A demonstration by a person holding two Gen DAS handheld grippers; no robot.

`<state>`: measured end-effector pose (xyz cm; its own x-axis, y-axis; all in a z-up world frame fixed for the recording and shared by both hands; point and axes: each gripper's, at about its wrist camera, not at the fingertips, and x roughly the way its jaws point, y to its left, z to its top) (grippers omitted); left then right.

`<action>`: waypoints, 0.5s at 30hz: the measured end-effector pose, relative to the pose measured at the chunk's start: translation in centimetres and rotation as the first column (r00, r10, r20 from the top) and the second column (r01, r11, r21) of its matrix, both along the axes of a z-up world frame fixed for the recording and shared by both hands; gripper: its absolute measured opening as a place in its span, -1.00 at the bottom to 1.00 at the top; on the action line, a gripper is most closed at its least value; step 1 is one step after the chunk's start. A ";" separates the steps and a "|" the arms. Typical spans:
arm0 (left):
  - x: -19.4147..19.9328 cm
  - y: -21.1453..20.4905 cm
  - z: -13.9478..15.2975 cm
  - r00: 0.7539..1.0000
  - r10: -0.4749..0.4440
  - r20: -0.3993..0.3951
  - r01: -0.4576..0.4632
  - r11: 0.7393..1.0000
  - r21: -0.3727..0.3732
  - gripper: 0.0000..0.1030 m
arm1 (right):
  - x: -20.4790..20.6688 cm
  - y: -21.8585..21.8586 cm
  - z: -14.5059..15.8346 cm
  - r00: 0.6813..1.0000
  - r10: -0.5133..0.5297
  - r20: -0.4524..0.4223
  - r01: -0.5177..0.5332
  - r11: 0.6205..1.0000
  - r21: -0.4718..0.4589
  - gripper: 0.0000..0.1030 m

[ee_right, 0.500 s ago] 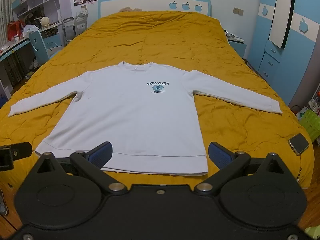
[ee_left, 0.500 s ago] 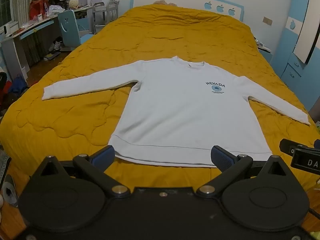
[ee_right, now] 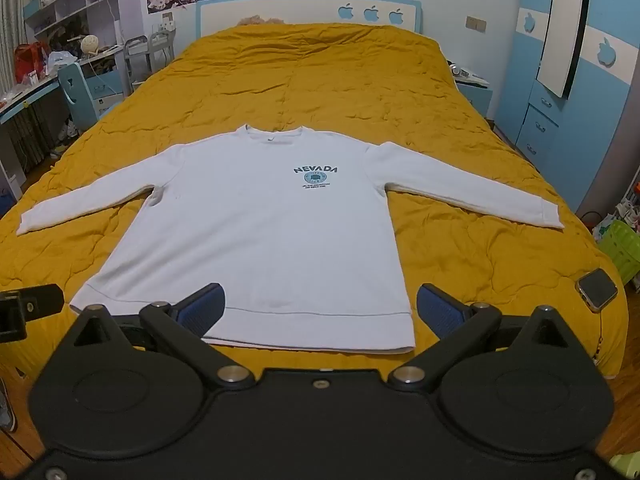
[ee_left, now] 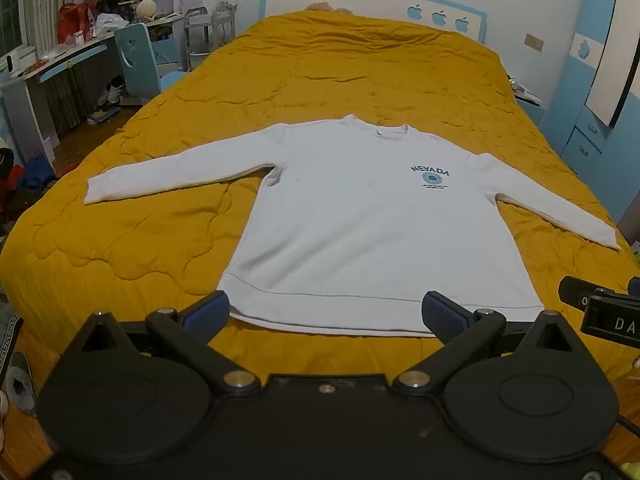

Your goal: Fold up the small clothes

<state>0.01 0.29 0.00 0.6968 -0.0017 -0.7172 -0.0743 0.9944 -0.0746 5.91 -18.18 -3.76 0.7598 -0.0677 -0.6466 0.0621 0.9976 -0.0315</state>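
- Mustard quilt [ee_right: 320, 80] covers the whole bed; a blue chair [ee_left: 138, 64] and a cluttered desk [ee_left: 60, 56] stand at its left.
- White sweatshirt [ee_right: 272, 232] lies flat on the quilt, both sleeves spread out.
- Phone [ee_right: 596, 290] rests near the quilt's right corner.
- Left gripper [ee_left: 326, 314] and right gripper [ee_right: 318, 308] hang above the hem with jaws wide apart, holding nothing.

Home bedroom: big bed [ee_right: 320, 80] with mustard quilt, apple-decal headboard [ee_right: 308, 12] at 12 o'clock, cluttered desk [ee_left: 60, 60] and shelves at 10, blue wardrobe [ee_right: 560, 100] at 2.

Dim indoor light, sharp focus, fisheye-curved edges
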 end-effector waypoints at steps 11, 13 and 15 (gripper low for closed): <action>-0.2 -0.5 0.2 1.000 0.000 0.006 0.000 1.000 0.006 1.00 | 0.0 0.0 0.0 1.000 0.001 0.002 -0.001 1.000 -0.001 1.00; -0.2 -0.5 0.1 1.000 -0.001 0.003 0.001 1.000 0.006 1.00 | 0.0 0.0 0.1 1.000 0.001 0.001 -0.001 1.000 -0.001 1.00; -0.2 -0.4 0.1 1.000 -0.003 0.003 0.003 1.000 0.007 1.00 | 0.0 0.0 0.1 1.000 0.000 0.001 0.000 1.000 -0.002 1.00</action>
<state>-0.19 -0.14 0.14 0.6993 0.0012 -0.7148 -0.0715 0.9951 -0.0682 5.87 -18.14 -3.69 0.7606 -0.0687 -0.6456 0.0620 0.9975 -0.0332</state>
